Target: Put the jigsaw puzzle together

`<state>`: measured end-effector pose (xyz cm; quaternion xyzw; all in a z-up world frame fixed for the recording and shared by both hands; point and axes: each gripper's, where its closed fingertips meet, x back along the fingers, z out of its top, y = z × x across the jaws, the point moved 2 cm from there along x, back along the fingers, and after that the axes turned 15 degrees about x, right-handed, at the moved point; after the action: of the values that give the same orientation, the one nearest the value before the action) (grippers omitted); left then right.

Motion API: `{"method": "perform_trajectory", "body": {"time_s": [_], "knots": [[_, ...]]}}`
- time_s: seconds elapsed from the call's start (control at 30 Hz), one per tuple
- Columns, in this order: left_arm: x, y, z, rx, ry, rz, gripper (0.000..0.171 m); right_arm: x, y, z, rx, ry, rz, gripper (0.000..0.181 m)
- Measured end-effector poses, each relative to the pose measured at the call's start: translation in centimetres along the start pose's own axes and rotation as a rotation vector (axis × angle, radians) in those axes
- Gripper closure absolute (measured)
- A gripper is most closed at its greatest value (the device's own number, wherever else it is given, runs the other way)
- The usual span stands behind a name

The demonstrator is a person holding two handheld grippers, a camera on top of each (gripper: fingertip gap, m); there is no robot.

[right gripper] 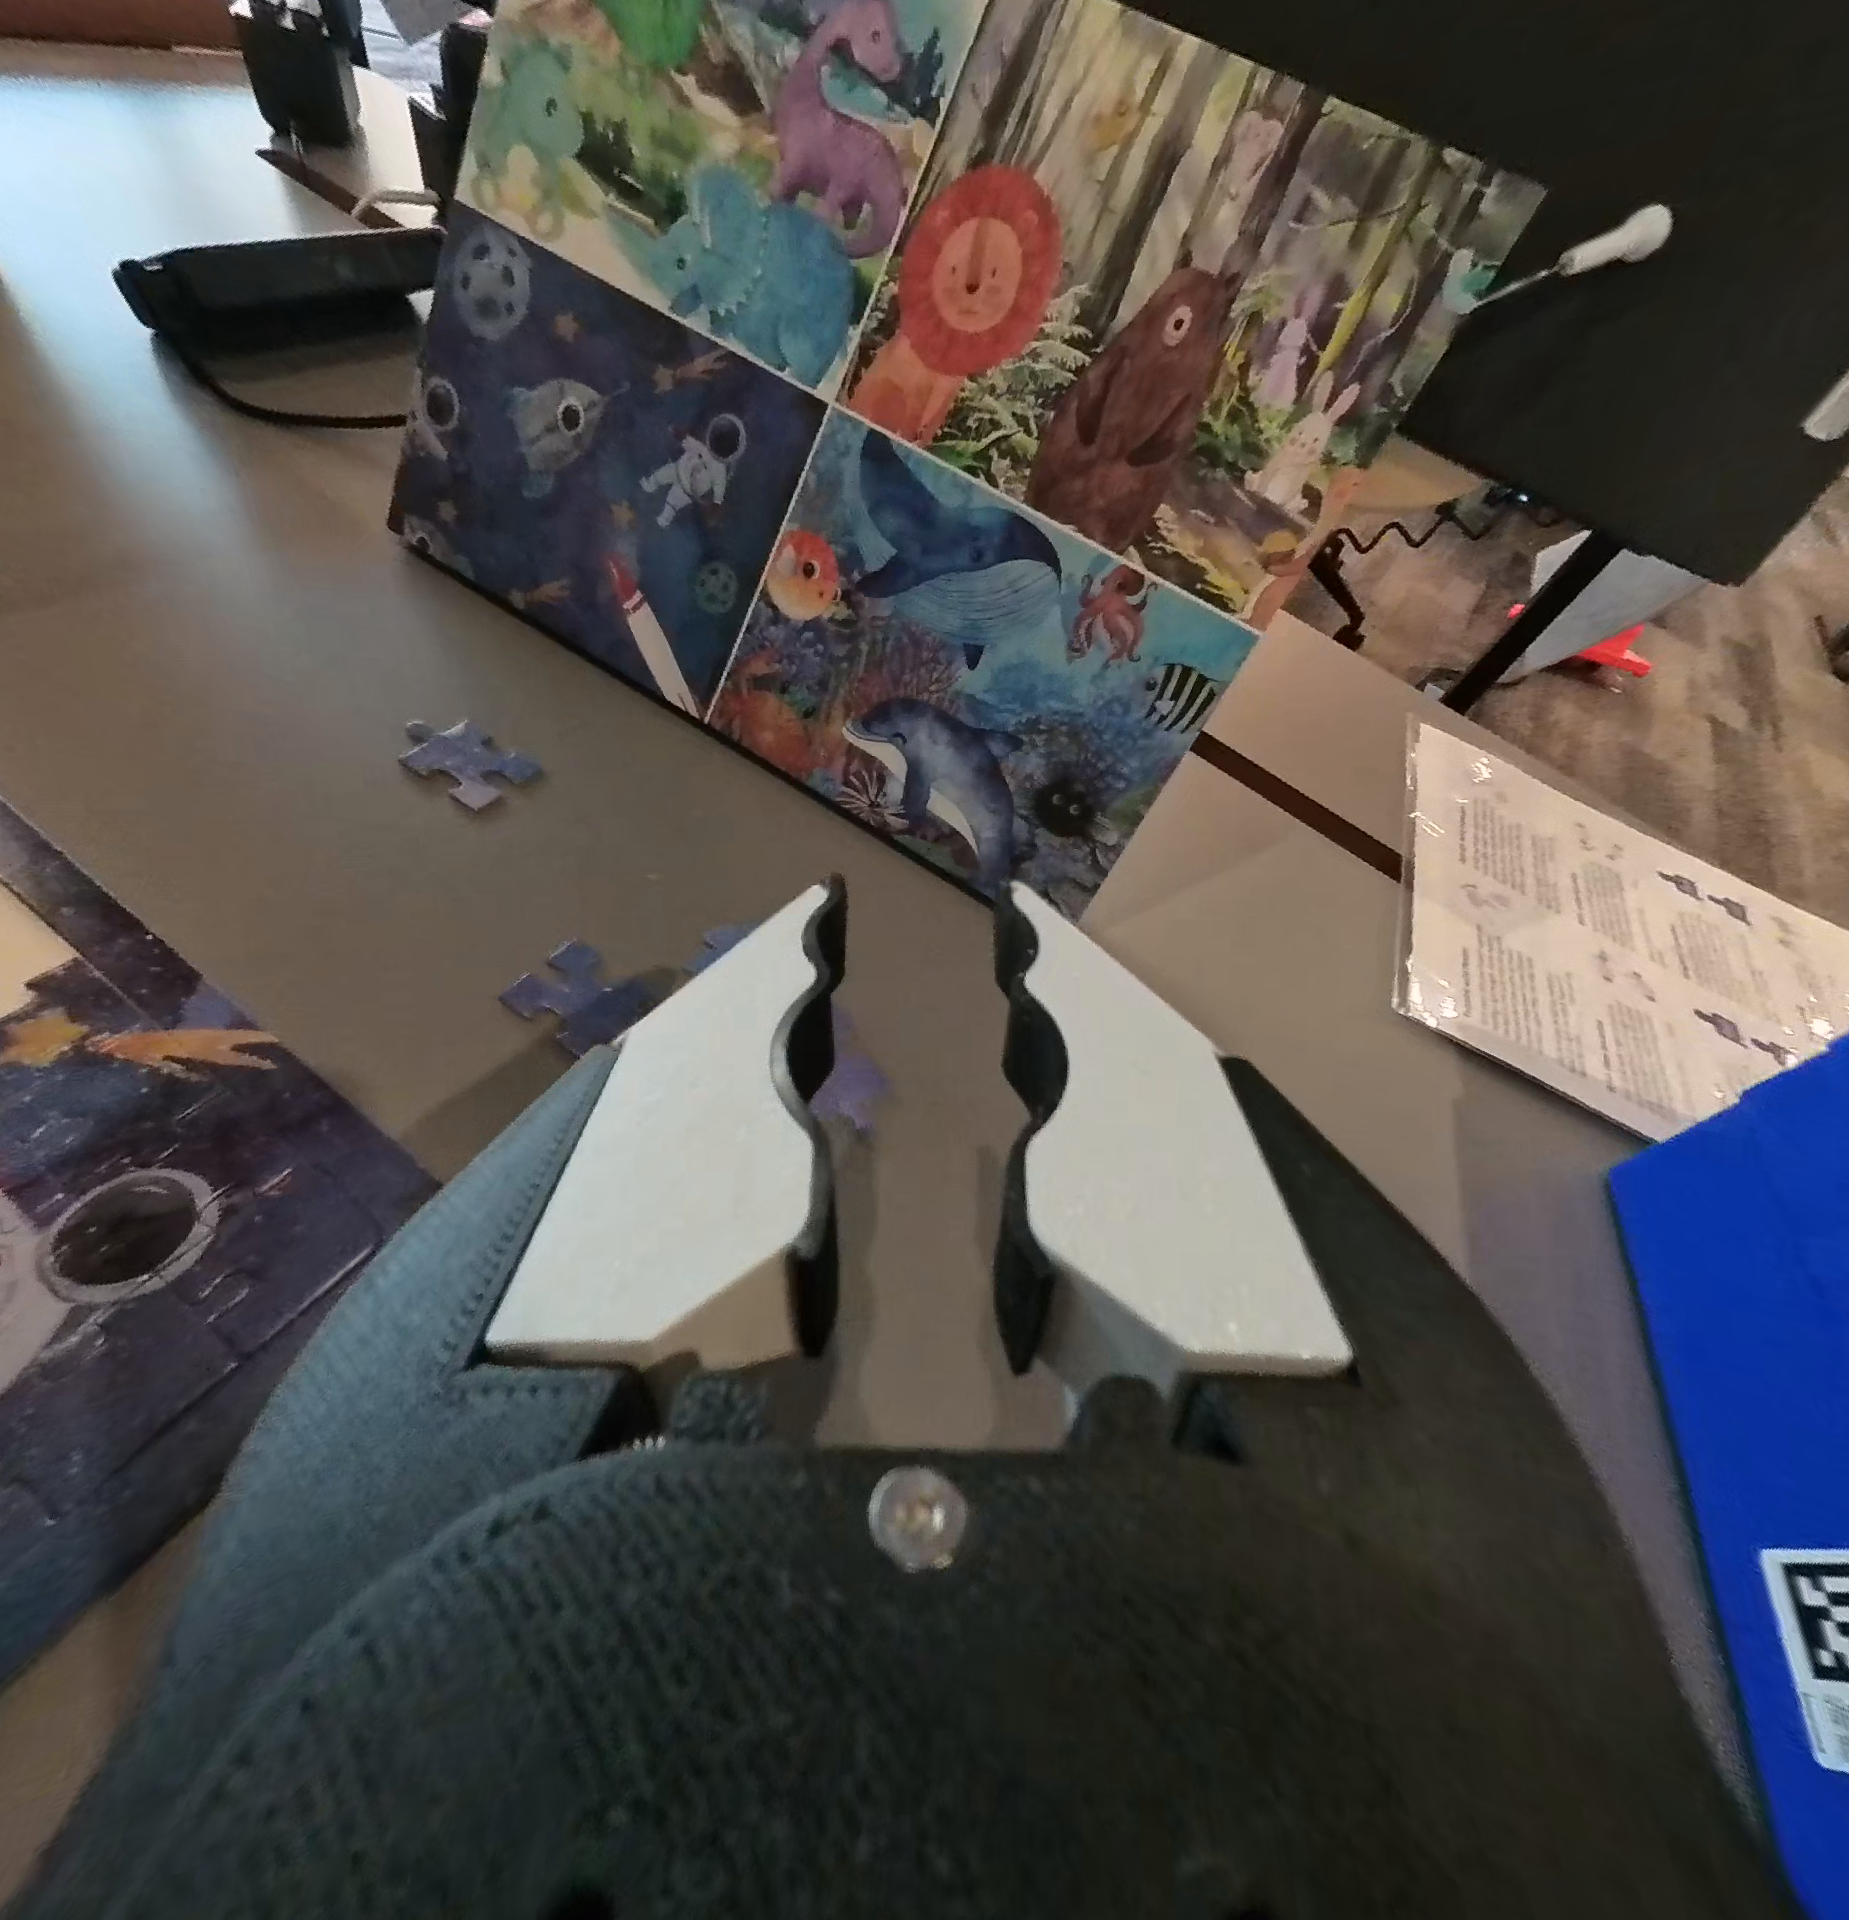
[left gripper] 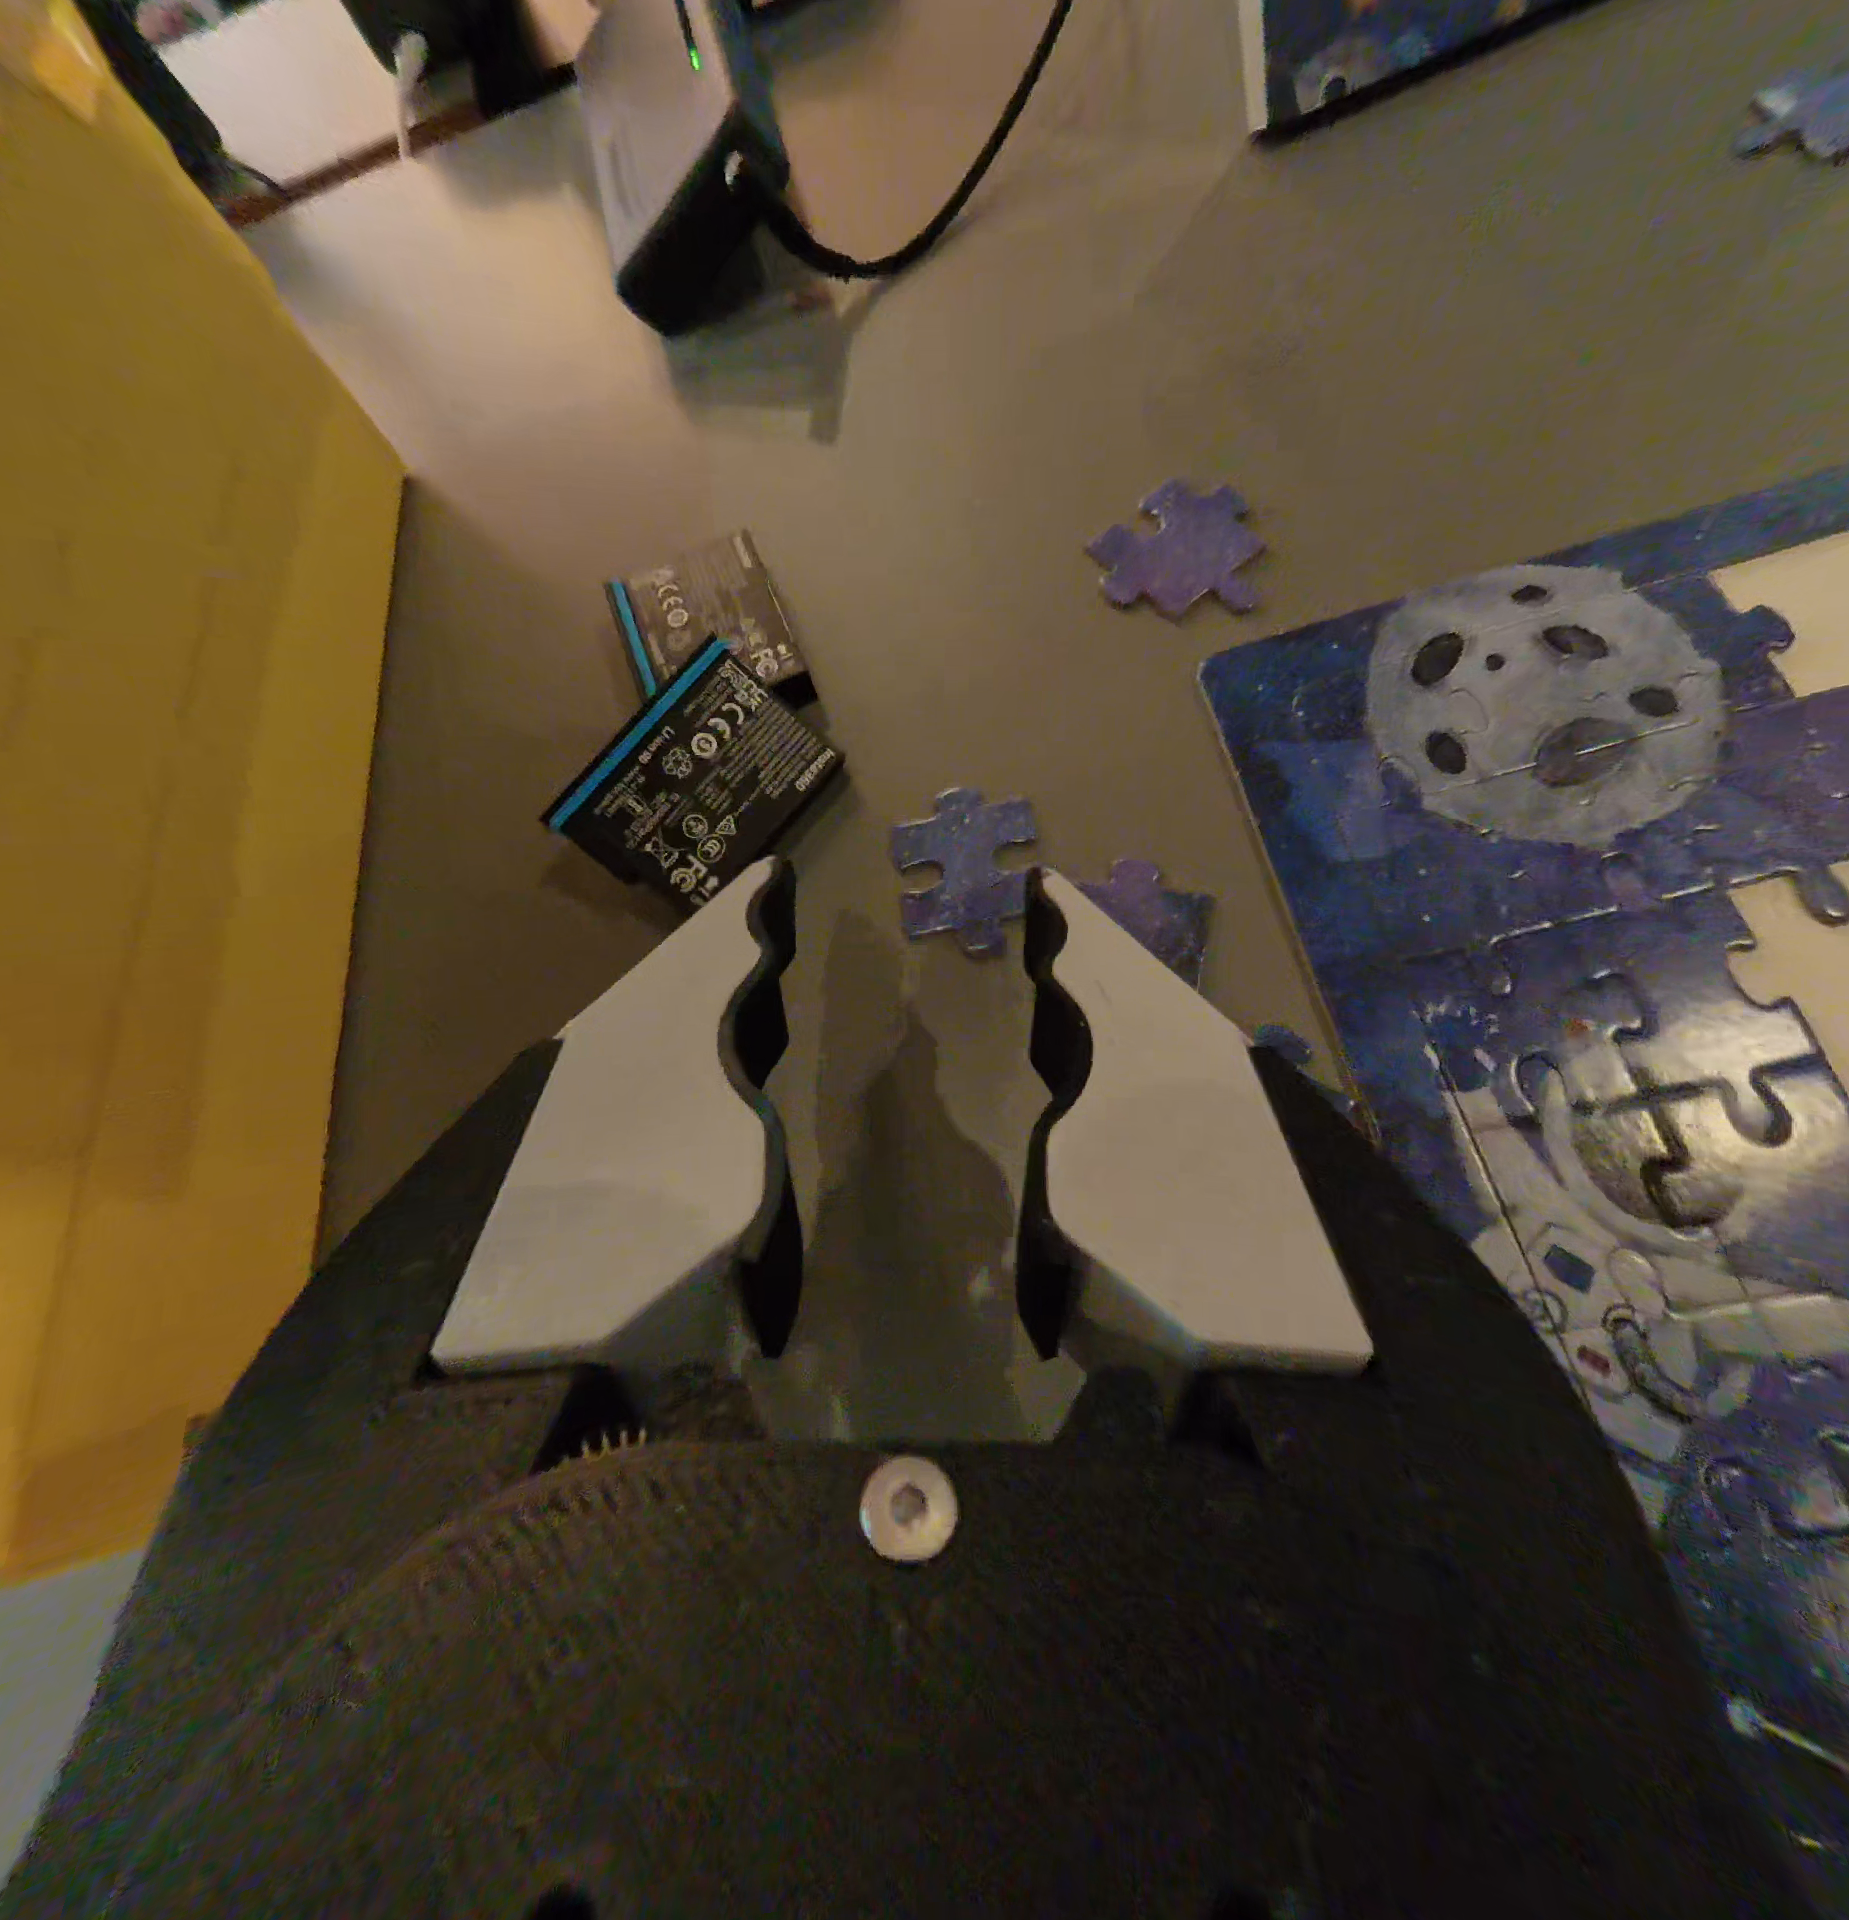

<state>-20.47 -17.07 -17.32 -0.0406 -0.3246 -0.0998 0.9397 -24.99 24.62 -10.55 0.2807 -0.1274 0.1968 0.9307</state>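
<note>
A partly assembled blue space puzzle (left gripper: 1543, 883) with a moon and an astronaut lies on the grey table at the right of the left wrist view; its edge also shows in the right wrist view (right gripper: 120, 1195). Loose blue pieces lie near it: one (left gripper: 1178, 549) farther off, one (left gripper: 961, 868) just beyond my left gripper's right fingertip, and one (left gripper: 1159, 914) partly hidden behind that finger. My left gripper (left gripper: 909, 883) is open and empty above the table. My right gripper (right gripper: 920, 904) is open and empty; loose pieces (right gripper: 577, 992) (right gripper: 470, 764) lie to its left.
Two black batteries (left gripper: 691, 769) lie left of the loose pieces. A yellow box (left gripper: 141, 727) stands at the left. A black device with a cable (left gripper: 681, 166) sits farther back. The puzzle box lid (right gripper: 847, 416) stands ahead of the right gripper. A printed sheet (right gripper: 1626, 935) and a blue object (right gripper: 1772, 1403) lie at right. My hands' fingertips stand some 40 centimetres from each other. Measured from the fingertips, the partly assembled blue space puzzle (left gripper: 1543, 883) is 9 centimetres or so from the left gripper and 30 centimetres from the right.
</note>
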Motion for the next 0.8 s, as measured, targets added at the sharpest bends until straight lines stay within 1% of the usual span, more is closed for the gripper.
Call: {"method": "perform_trajectory", "body": {"time_s": [0.1,0.17,0.2,0.23,0.27,0.3,0.37,0.4,0.43,0.47,0.53,0.6,0.7,0.77,0.8], "knots": [[-1.3,-0.5,-0.9,0.043,-0.069,0.022,0.116,0.0,-0.1,0.1,0.035,-0.014,-0.012,0.154],[-1.6,-0.6,-0.7,0.071,-0.075,0.031,0.113,0.1,-0.1,0.3,0.066,-0.023,-0.027,0.155],[-1.9,-0.5,-0.7,0.087,-0.088,0.023,0.115,0.2,-0.2,0.5,0.079,-0.02,-0.033,0.155],[-2.1,-0.2,-0.6,0.1,-0.101,-0.002,0.122,0.3,-0.2,0.8,0.088,-0.013,-0.036,0.155],[-2.2,0.4,-0.7,0.105,-0.119,-0.044,0.135,0.4,-0.3,1.0,0.096,-0.008,-0.04,0.155],[-2.2,0.6,-0.7,0.113,-0.126,-0.059,0.14,0.5,-0.3,1.1,0.103,-0.005,-0.045,0.156],[-2.2,0.6,-0.8,0.1,-0.123,-0.055,0.141,0.7,-0.1,1.1,0.107,-0.002,-0.056,0.156],[-2.0,0.7,-0.8,0.089,-0.121,-0.057,0.147,0.7,0.1,1.1,0.101,0.002,-0.058,0.156],[-1.9,1.0,-0.9,0.079,-0.122,-0.075,0.163,0.8,0.2,1.1,0.093,0.006,-0.059,0.156],[-1.7,1.2,-0.9,0.075,-0.121,-0.083,0.171,0.9,0.4,1.1,0.085,0.01,-0.062,0.156],[-1.4,1.3,-0.9,0.056,-0.116,-0.083,0.171,1.3,0.9,1.2,0.072,0.02,-0.076,0.156],[-1.0,1.6,-0.5,0.024,-0.085,-0.081,0.171,1.8,1.5,1.4,0.055,0.037,-0.092,0.157],[0.0,2.4,1.1,-0.015,0.001,-0.101,0.171,2.4,2.2,1.6,0.025,0.062,-0.112,0.157],[0.7,3.9,2.5,-0.041,0.075,-0.169,0.171,2.5,2.6,1.5,0.01,0.065,-0.116,0.157],[0.8,5.1,3.2,-0.059,0.109,-0.234,0.167,2.4,2.7,1.3,0.005,0.06,-0.119,0.157]]}}
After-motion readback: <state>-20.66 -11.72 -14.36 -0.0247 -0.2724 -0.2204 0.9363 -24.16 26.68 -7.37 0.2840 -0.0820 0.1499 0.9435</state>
